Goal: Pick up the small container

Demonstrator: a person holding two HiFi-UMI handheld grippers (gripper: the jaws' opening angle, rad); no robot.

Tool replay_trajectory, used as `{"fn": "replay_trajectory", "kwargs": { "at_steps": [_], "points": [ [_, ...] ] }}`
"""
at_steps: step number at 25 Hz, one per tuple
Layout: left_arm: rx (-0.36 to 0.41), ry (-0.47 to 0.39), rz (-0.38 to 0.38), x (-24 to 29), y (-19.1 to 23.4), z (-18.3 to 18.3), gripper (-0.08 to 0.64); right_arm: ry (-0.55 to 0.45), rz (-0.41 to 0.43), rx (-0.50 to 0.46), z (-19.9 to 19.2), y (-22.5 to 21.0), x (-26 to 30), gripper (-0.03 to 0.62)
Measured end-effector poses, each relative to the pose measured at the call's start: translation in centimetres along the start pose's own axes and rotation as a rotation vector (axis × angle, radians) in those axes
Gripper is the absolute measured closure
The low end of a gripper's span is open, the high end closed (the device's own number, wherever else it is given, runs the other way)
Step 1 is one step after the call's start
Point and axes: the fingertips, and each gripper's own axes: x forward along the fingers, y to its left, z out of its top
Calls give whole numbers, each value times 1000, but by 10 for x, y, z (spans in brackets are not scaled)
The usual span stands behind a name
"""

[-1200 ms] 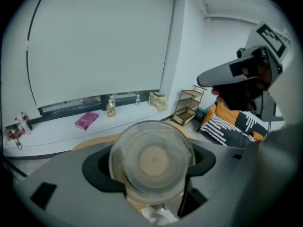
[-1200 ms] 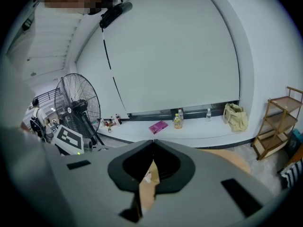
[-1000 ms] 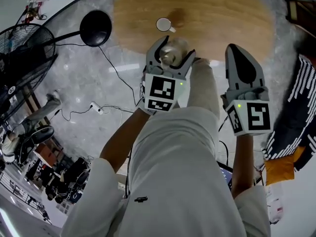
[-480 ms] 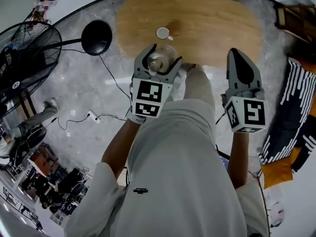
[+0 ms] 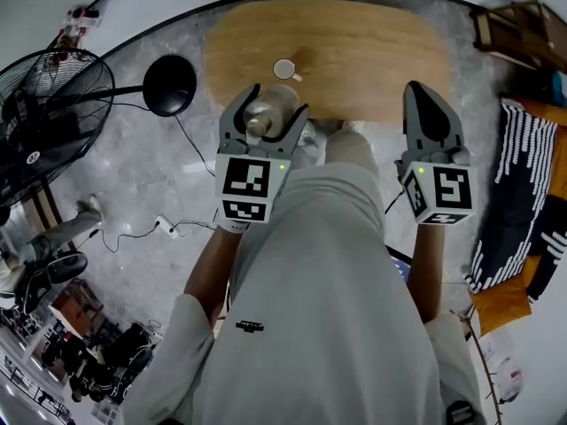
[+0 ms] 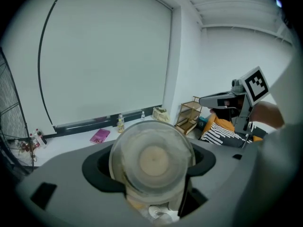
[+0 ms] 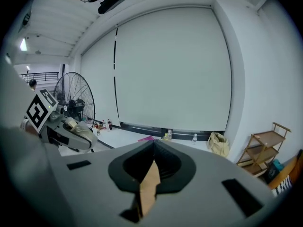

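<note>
A small clear round container (image 5: 268,109) is held in my left gripper (image 5: 276,103), lifted off the wooden table (image 5: 381,51) near its front edge. In the left gripper view the container (image 6: 152,161) faces me end-on and fills the gap between the grey jaws, which are shut on it. My right gripper (image 5: 420,94) hangs to the right at about the same height, with its jaws closed and nothing between them. In the right gripper view the right gripper (image 7: 152,148) shows only a thin seam, and the left gripper (image 7: 61,129) appears at the far left.
A small white round object (image 5: 284,68) lies on the table beyond the container. On the floor at left stand a black fan (image 5: 44,113) and a black round base (image 5: 168,82) with trailing cables (image 5: 168,224). A wooden rack (image 5: 518,29) and striped fabric (image 5: 523,166) are at right.
My left gripper has drifted left and back from the table with the container still in it. The right gripper stays shut and has barely shifted.
</note>
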Motion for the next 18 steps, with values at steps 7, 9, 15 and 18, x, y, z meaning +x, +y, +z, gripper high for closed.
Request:
{"fn": "replay_trajectory", "kwargs": {
  "at_steps": [7,9,15,18],
  "points": [
    [29,-25,-5,-15,-1,11,219,-46,-17,-4,17,-2,-16,592],
    [26,-34,-8,-20,-2,14,219,-58,-22,-3,19,-3,-21,592],
    [28,-70,-4,-34,2,24,219,-54,-32,-7,18,1,-30,592],
    [30,-83,-2,-38,4,28,219,-48,-39,-5,15,1,-36,592]
  ]
}}
